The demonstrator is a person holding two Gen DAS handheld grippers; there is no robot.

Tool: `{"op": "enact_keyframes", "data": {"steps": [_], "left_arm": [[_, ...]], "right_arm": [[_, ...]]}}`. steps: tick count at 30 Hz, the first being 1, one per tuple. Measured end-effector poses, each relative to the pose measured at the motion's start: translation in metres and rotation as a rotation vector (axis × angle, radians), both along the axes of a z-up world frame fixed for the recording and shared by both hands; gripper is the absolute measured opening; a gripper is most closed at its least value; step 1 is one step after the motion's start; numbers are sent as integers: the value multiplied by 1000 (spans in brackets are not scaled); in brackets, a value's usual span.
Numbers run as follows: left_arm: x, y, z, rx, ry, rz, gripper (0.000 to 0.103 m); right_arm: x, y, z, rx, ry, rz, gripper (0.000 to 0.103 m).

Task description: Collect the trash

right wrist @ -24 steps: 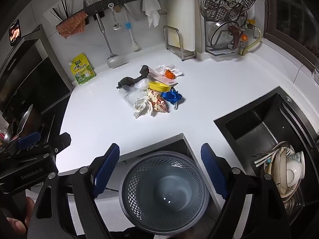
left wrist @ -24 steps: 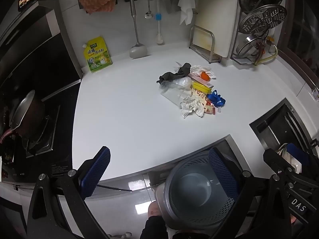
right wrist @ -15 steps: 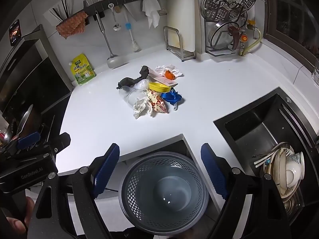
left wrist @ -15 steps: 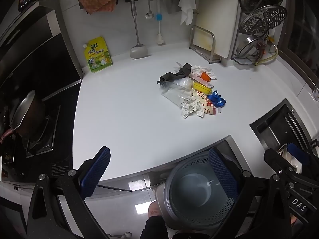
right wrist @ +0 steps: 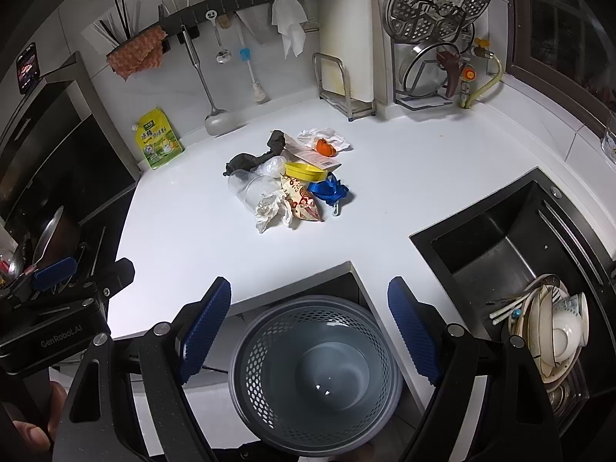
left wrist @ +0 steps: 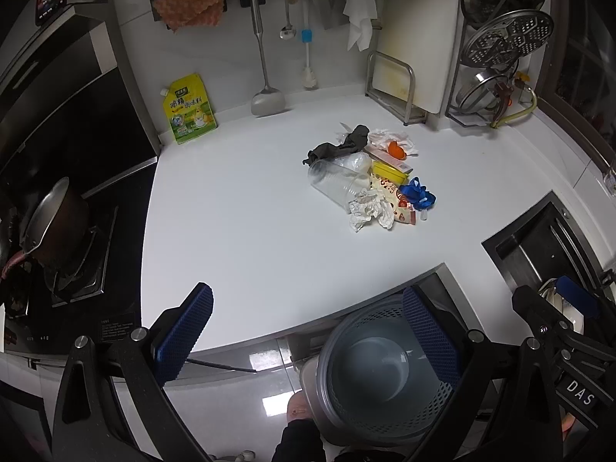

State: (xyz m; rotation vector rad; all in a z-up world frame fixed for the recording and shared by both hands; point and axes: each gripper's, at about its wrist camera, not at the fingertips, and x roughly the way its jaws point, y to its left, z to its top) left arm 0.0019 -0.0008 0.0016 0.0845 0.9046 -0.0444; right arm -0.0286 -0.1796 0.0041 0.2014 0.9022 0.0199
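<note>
A small heap of trash (left wrist: pixel 365 177) (right wrist: pixel 285 181) lies in the middle of the white counter (left wrist: pixel 238 223) (right wrist: pixel 385 192): a clear plastic cup (left wrist: pixel 331 183) (right wrist: pixel 250 190), crumpled white paper (left wrist: pixel 369 211) (right wrist: pixel 271 210), a dark rag (left wrist: pixel 338 148), a yellow lid (right wrist: pixel 304 171), a blue scrap (right wrist: pixel 329 190) and an orange bit (right wrist: pixel 325 146). A grey perforated bin (left wrist: pixel 381 369) (right wrist: pixel 315 373) stands below the counter's front edge. My left gripper (left wrist: pixel 308 319) and right gripper (right wrist: pixel 310 319) are both open, empty, well short of the heap.
A stove with a pot (left wrist: pixel 50 227) is at the left. A dark sink (right wrist: pixel 508 258) holding dishes (right wrist: pixel 554 331) is at the right. A yellow pouch (left wrist: pixel 188 113), hanging utensils (left wrist: pixel 265 65), a cutting board (right wrist: pixel 346 38) and a steamer rack (right wrist: pixel 439 23) line the back wall.
</note>
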Motion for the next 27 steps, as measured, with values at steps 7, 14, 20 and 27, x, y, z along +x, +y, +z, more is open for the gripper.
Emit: {"op": "enact_keyframes", "data": {"steps": [7, 14, 20, 27], "left_arm": [[1, 1, 1, 1, 0, -2, 97], [6, 5, 2, 2, -1, -4, 97], [-1, 0, 0, 4, -2, -2, 97], [2, -4, 4, 8, -2, -4, 97]], "right_arm": [[0, -3, -3, 1, -2, 0, 80], [0, -6, -2, 5, -5, -4, 80], [0, -6, -1, 6, -4, -5, 80], [-1, -6, -1, 7, -5, -4, 80]]}}
